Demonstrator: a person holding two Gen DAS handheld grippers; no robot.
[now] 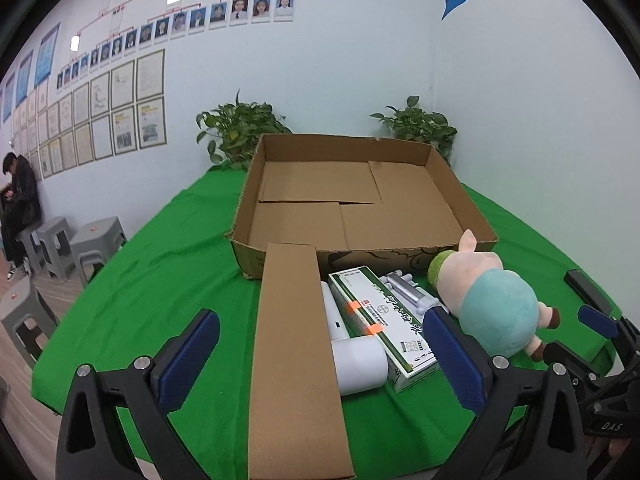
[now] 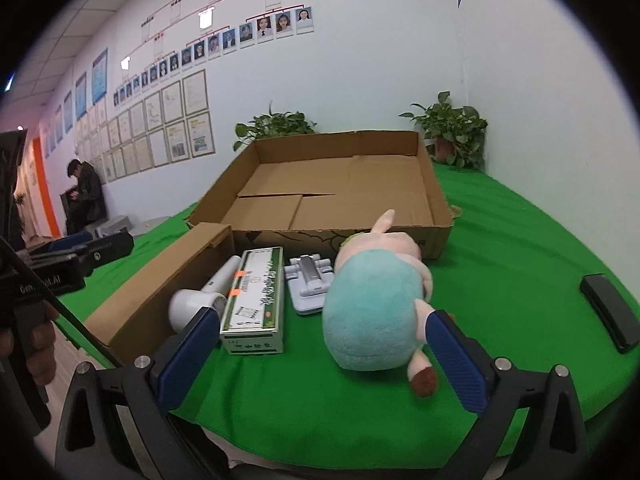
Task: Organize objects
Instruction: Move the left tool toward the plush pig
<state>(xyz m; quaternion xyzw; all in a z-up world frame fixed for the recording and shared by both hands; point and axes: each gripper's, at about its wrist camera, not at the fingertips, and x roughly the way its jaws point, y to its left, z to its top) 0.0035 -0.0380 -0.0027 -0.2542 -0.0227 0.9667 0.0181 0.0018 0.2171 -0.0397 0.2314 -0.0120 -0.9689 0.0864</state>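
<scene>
— Why is everything lined up in front of the shallow brown cardboard box (image 2: 434,200)?

— Staged for packing, I'd judge; the box holds nothing yet; the pink-and-teal plush pig (image 2: 374,312), green-and-white carton (image 2: 256,300), white hair dryer (image 2: 200,300) and long cardboard flap (image 1: 294,360) lie just before it.

— The grippers?

— Left gripper (image 1: 320,360) and right gripper (image 2: 320,360) both gape wide, gripping nothing.

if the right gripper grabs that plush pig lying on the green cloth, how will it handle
The plush pig looks soft, so it will probably squash between the pads and feel light. Its rounded body may sag or roll sideways; the limbs look floppy. Breakage seems unlikely.
</scene>
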